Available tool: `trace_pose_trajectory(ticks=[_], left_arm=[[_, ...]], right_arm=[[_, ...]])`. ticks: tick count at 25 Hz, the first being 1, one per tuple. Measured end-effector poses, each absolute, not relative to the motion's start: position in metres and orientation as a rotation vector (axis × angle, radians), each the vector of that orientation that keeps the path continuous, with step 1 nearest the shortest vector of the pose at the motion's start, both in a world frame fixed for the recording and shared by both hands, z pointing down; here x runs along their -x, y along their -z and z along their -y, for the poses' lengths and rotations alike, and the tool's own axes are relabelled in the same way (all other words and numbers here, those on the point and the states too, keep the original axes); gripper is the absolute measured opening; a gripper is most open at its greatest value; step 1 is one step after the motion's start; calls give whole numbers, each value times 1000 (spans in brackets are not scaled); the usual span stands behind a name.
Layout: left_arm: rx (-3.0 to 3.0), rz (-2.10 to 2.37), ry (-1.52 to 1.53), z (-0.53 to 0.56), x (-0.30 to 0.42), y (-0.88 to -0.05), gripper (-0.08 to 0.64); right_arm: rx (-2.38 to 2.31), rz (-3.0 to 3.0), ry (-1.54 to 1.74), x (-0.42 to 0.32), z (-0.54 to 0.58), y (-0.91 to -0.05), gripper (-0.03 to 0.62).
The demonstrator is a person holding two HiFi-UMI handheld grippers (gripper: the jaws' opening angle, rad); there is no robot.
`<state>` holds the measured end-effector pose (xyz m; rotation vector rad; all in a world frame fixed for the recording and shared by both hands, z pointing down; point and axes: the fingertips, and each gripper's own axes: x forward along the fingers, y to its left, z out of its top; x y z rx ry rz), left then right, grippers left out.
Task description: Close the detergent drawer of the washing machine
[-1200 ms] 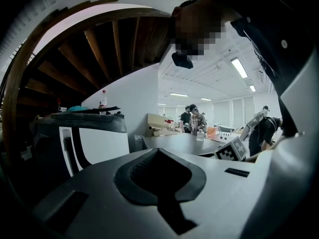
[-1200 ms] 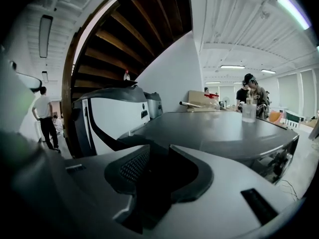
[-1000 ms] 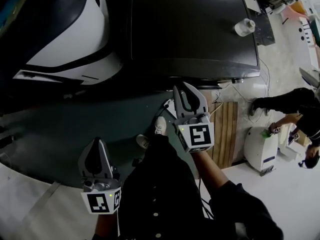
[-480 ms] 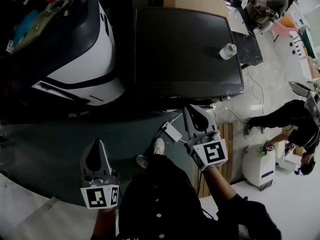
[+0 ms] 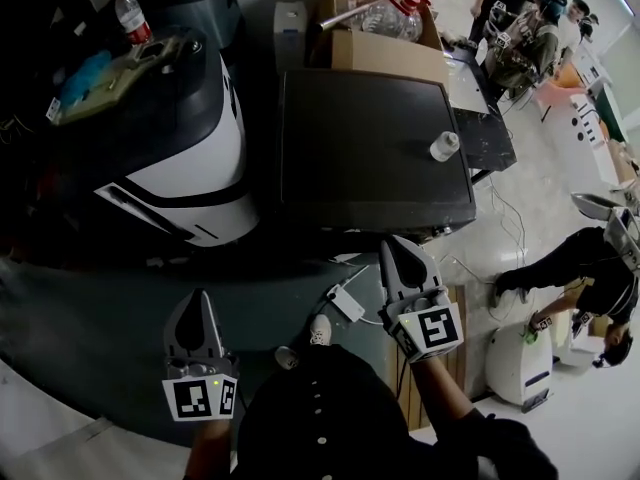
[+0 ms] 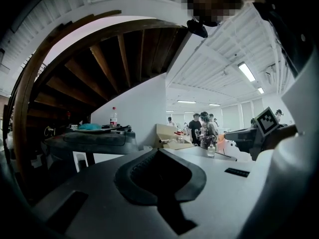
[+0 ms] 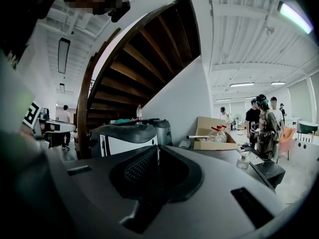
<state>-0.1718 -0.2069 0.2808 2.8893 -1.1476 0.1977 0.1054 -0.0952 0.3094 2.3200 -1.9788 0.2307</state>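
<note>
A dark, flat-topped washing machine stands in the middle of the head view, seen from above. Its front face is hidden, so no detergent drawer shows. A white and black machine stands to its left. My right gripper hangs shut and empty just before the dark machine's front edge, touching nothing. The left gripper is lower left over the dark floor, also shut and empty. In the right gripper view the right gripper points level at both machines. In the left gripper view the left gripper does the same.
A small clear bottle stands on the dark machine's top, with a cardboard box behind it. A water bottle sits on the left machine. A white power strip lies on the floor. People work at the right.
Both grippers have risen, the right one further. The head view has tilted up, and it now takes in the box and bottles behind the machines.
</note>
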Motion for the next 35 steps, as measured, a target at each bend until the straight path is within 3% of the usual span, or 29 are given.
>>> trace_pose_trajectory(ticks=[14, 35], left_arm=[[-2900, 1241, -85, 214, 199, -242, 8], [-2915, 1303, -46, 209, 204, -224, 8]], right_arm=[[-2381, 2049, -19, -100, 86, -249, 38], [-2394, 2049, -14, -103, 78, -232, 35]])
